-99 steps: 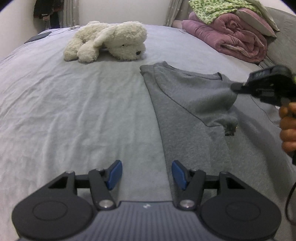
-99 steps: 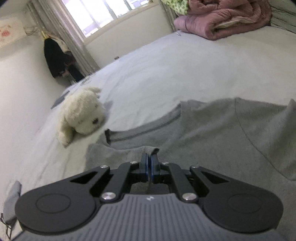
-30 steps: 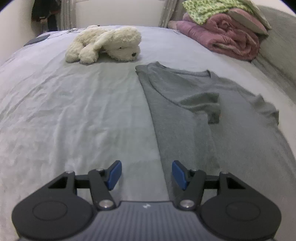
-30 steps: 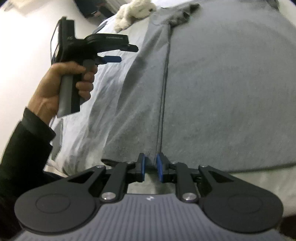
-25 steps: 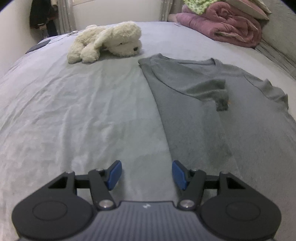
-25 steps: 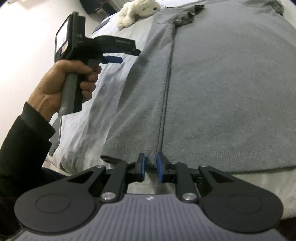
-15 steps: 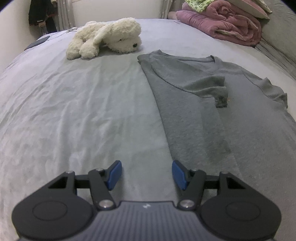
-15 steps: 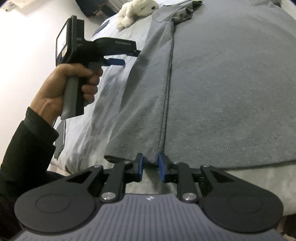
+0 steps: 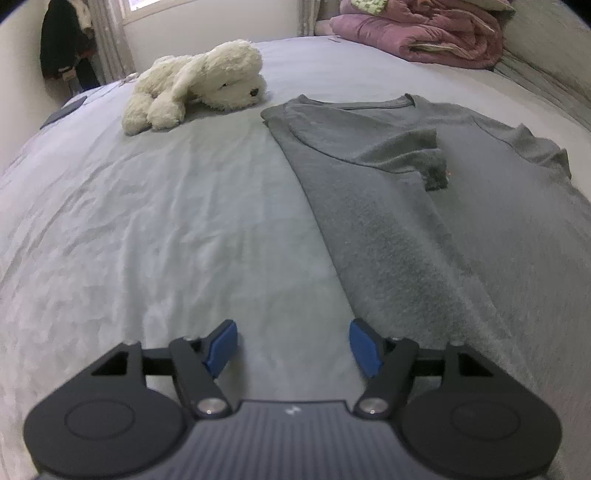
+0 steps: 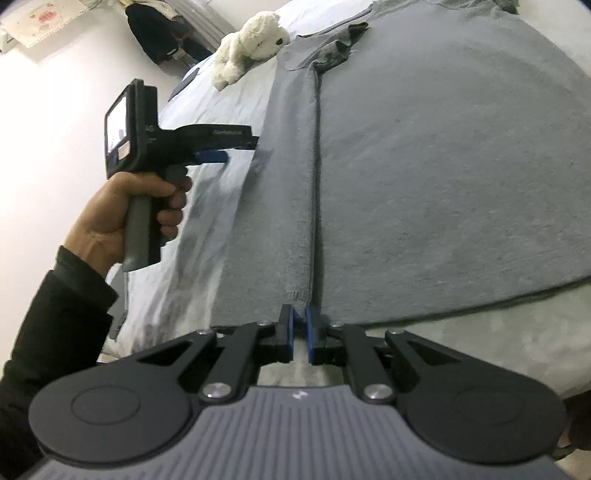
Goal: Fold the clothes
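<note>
A grey T-shirt (image 9: 406,221) lies flat on the bed, its left side and sleeve (image 9: 406,155) folded in over the body. In the right wrist view the shirt (image 10: 424,166) runs away from me, and its folded edge leads straight down to my right gripper (image 10: 300,310). That gripper's jaws are closing, with the hem's folded corner pinched between the pad tips at the bed's near edge. My left gripper (image 9: 291,332) hovers over bare sheet just left of the shirt, jaws opening, nothing between them. A hand (image 10: 122,218) holds the left gripper (image 10: 236,149) beside the fold.
A white plush dog (image 9: 199,85) lies on the grey bedsheet (image 9: 147,221) beyond the shirt's collar. Pink quilts (image 9: 417,29) are piled at the far right. A dark flat device (image 9: 62,110) rests at the bed's far left edge. Dark clothes (image 9: 62,48) hang by the window.
My right jaws have narrowed onto the shirt's hem and the gripper has risen a little. My left jaws have widened slightly and that gripper has rolled a bit, staying beside the shirt.
</note>
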Tool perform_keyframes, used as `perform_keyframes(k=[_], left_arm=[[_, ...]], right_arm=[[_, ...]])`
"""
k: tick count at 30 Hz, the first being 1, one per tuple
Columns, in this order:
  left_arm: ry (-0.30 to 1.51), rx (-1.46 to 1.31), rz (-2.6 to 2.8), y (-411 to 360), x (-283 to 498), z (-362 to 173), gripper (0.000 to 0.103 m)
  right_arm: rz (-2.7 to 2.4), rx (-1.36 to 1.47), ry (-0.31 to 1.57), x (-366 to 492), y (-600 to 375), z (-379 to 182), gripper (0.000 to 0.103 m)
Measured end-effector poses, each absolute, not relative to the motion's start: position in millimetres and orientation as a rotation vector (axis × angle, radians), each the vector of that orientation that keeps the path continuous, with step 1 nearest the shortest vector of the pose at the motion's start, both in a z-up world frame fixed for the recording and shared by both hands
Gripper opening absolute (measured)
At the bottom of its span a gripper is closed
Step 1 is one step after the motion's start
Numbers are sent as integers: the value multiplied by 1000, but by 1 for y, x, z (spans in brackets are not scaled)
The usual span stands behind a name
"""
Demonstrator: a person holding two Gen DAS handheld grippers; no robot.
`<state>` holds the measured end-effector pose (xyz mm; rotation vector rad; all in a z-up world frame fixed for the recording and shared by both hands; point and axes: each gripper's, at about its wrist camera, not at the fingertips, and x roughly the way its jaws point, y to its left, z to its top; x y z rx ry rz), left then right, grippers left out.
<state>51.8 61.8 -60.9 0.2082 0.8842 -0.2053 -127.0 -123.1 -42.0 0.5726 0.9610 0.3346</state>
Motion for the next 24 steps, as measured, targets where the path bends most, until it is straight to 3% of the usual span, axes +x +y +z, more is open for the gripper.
perform_keyframes(k=[11,19,24], left_arm=[[827,359,-236,55,33,-55,71],[811,308,-351,61,-1,-41,71],[890,141,-367,76,-33,-36,71]], right_arm=[[383,388,976,-120,-109,-49,16],[397,554,964,-63,-147,-50,29],[439,577,990,-65,-146,-55,29]])
